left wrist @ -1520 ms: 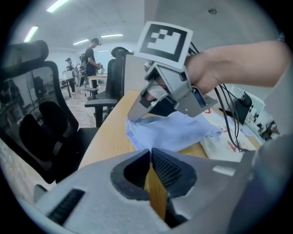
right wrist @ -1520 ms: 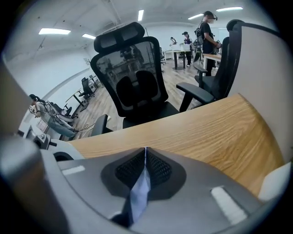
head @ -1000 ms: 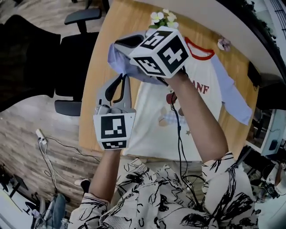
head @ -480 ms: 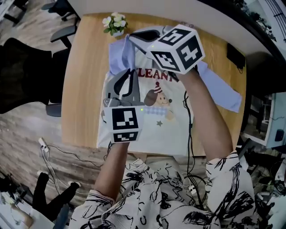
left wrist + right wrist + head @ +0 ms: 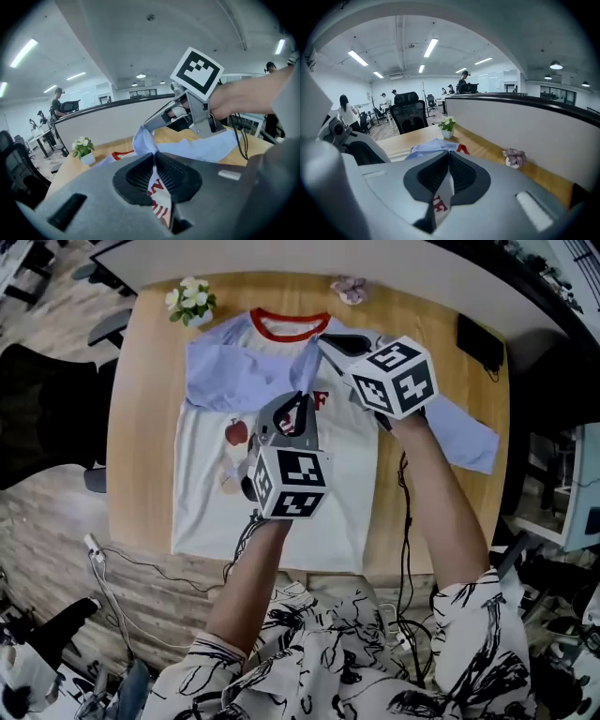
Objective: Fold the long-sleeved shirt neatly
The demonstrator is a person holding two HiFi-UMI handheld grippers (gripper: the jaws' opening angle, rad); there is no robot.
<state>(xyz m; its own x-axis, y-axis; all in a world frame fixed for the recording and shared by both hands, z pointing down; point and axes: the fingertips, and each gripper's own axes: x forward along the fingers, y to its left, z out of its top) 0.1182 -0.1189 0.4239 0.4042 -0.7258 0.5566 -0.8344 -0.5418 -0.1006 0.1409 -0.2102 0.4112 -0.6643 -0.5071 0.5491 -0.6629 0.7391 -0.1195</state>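
The long-sleeved shirt [image 5: 328, 493], white with lavender sleeves and a red collar [image 5: 289, 329], lies on the wooden table [image 5: 145, 427]. Its right sleeve [image 5: 464, 432] trails toward the table's right edge. My left gripper [image 5: 298, 401] is over the chest, shut on a fold of white cloth with red print [image 5: 157, 201]. My right gripper [image 5: 326, 341] is near the collar, also shut on shirt cloth [image 5: 443, 197]. In the left gripper view the right gripper [image 5: 150, 125] pinches lavender cloth [image 5: 143, 138]. Both cubes hide the cloth under them in the head view.
A small pot of white flowers [image 5: 190, 301] stands at the table's far left corner and a small purple ornament [image 5: 349, 287] at the far edge. A black object [image 5: 476, 336] lies at the far right. Office chairs [image 5: 47, 418] stand left of the table, cables [image 5: 141, 559] on the floor.
Both grippers have swept to the right from the shirt's left edge to its middle, carrying the pinched cloth along. Both have stayed shut.
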